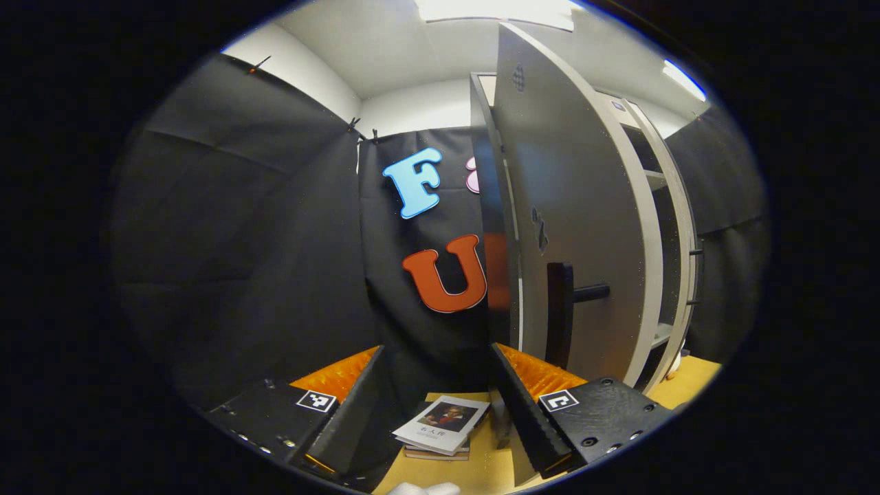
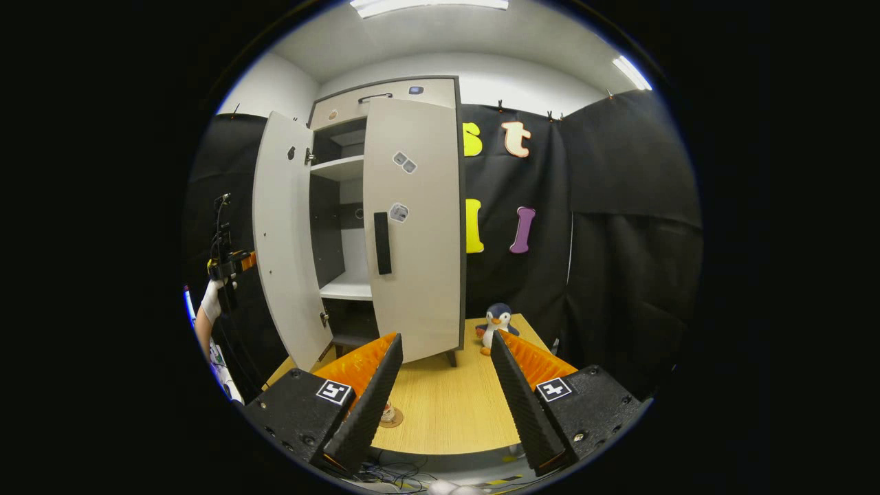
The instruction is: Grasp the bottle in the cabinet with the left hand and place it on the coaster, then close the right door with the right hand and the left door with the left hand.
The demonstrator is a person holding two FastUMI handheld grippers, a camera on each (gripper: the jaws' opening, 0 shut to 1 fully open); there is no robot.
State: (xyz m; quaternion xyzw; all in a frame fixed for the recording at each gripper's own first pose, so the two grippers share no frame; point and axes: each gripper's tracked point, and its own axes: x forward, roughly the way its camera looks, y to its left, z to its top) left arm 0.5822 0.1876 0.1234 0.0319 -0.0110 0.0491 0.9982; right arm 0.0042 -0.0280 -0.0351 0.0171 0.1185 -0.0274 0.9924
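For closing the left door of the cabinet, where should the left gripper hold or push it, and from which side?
Take the dark vertical handle near the free edge of the left door. The left gripper faces the door's outer side, jaws open; the handle stands off on a peg, so the fingers can close across it or push beside it.

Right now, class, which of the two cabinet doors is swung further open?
The left door, beside the left gripper, stands wide, its inner face showing. The right door is nearly shut, its dark handle facing out.
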